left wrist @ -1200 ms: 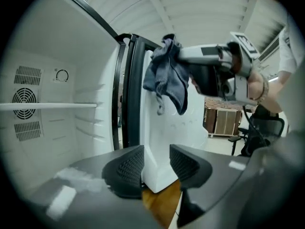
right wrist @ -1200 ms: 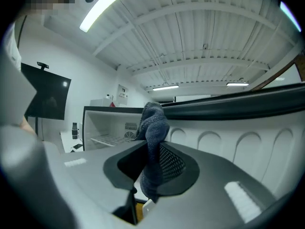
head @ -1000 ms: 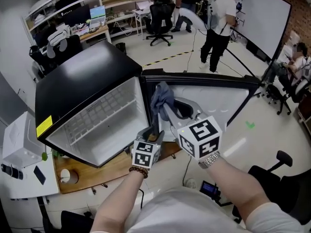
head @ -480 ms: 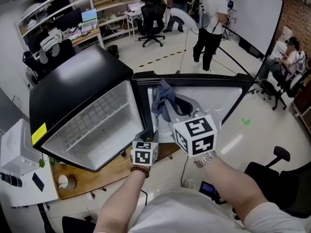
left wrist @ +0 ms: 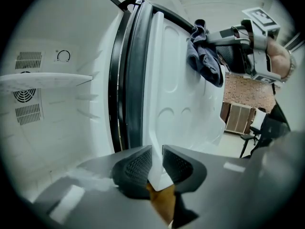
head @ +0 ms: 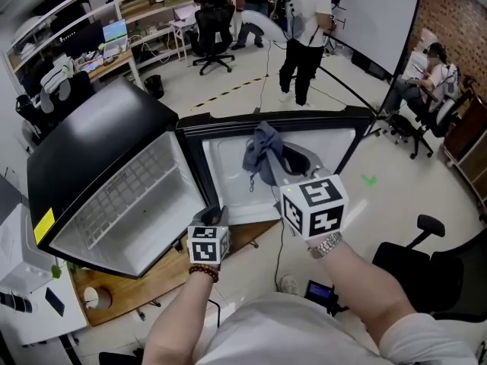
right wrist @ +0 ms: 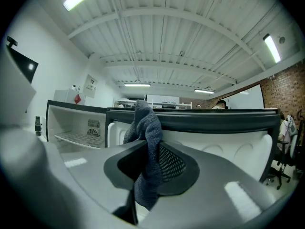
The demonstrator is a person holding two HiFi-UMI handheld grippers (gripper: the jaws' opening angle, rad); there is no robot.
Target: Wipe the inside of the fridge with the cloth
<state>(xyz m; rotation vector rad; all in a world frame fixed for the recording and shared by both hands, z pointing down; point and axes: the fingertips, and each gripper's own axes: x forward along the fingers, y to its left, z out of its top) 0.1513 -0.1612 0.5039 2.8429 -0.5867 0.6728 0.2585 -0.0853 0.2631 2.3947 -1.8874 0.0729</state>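
L gripper [left wrist: 157, 159], jaws just closing, is pinching fridge door [left wrist: 178, 85] edge; R gripper [right wrist: 151, 162] is clenching cloth [right wrist: 145, 120].

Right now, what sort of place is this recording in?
Probably an open office or lab workspace, not a home kitchen: the small fridge sits among shelving with monitors, wheeled office chairs and a large whiteboard by a brick wall.
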